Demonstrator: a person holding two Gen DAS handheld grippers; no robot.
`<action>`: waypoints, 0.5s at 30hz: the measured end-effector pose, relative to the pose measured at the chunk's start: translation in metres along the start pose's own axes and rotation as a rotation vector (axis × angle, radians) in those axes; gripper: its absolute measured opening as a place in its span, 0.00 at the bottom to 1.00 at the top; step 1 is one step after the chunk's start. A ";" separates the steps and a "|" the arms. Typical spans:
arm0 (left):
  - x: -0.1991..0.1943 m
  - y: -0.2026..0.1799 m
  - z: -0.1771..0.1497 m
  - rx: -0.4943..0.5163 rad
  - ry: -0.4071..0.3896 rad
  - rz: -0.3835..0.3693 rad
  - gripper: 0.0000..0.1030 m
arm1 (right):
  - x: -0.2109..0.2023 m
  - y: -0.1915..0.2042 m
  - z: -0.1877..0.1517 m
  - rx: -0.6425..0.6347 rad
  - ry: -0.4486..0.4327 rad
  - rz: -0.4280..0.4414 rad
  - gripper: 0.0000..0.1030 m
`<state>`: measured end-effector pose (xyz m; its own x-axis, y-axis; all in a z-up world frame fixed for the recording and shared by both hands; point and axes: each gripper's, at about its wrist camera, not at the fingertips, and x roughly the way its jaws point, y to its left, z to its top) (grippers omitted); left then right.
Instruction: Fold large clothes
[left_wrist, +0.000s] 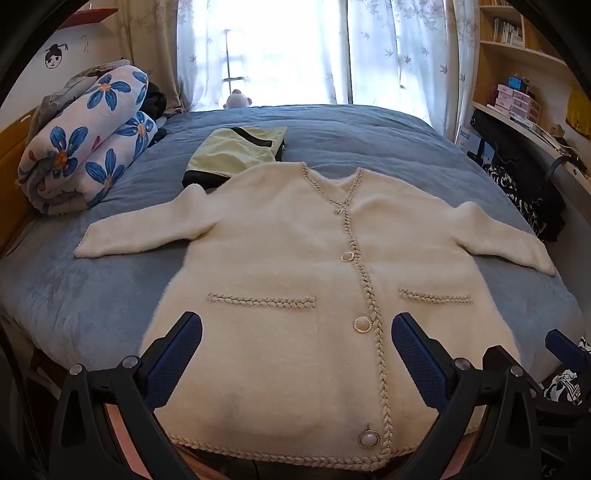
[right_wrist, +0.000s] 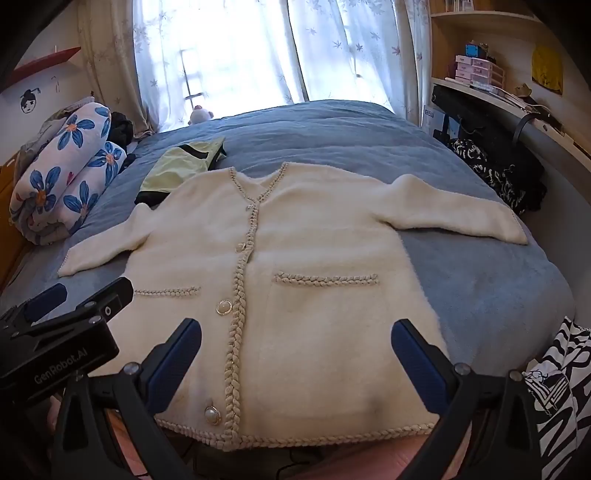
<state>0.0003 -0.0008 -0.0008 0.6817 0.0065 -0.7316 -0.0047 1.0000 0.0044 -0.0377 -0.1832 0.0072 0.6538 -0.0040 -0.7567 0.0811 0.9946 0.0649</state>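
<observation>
A fluffy cream cardigan (left_wrist: 280, 258) (right_wrist: 317, 258) with braided trim and pearl buttons lies flat and face up on the blue bed (left_wrist: 369, 147) (right_wrist: 461, 266), sleeves spread to both sides. Its hem hangs at the bed's near edge. My left gripper (left_wrist: 295, 350) hovers open above the hem's left half, nothing between its blue pads. My right gripper (right_wrist: 295, 354) hovers open above the hem's right half, over the right pocket. In the right wrist view the left gripper (right_wrist: 66, 295) shows at the left edge. In the left wrist view the right gripper's finger (left_wrist: 561, 347) shows at the right edge.
A folded pale green garment (left_wrist: 236, 151) (right_wrist: 181, 166) lies just beyond the cardigan's left shoulder. A rolled flowered blanket (left_wrist: 85, 140) (right_wrist: 62, 177) sits at the bed's left. Dark clothes (left_wrist: 524, 199) (right_wrist: 491, 173) and shelves stand on the right. A black-and-white cloth (right_wrist: 561, 387) hangs at the near right.
</observation>
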 end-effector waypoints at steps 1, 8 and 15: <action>0.001 0.000 0.000 0.002 0.003 0.003 0.99 | 0.001 0.001 0.000 -0.002 0.003 -0.002 1.00; 0.005 -0.005 -0.001 -0.007 0.009 -0.002 0.99 | 0.012 -0.001 0.005 0.012 0.026 0.012 1.00; 0.012 0.005 0.007 -0.006 0.023 -0.006 0.99 | 0.014 -0.001 0.002 0.017 0.018 0.011 1.00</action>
<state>0.0132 0.0048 -0.0046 0.6646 0.0006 -0.7472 -0.0051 1.0000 -0.0037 -0.0273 -0.1840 -0.0023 0.6411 0.0092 -0.7674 0.0864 0.9927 0.0841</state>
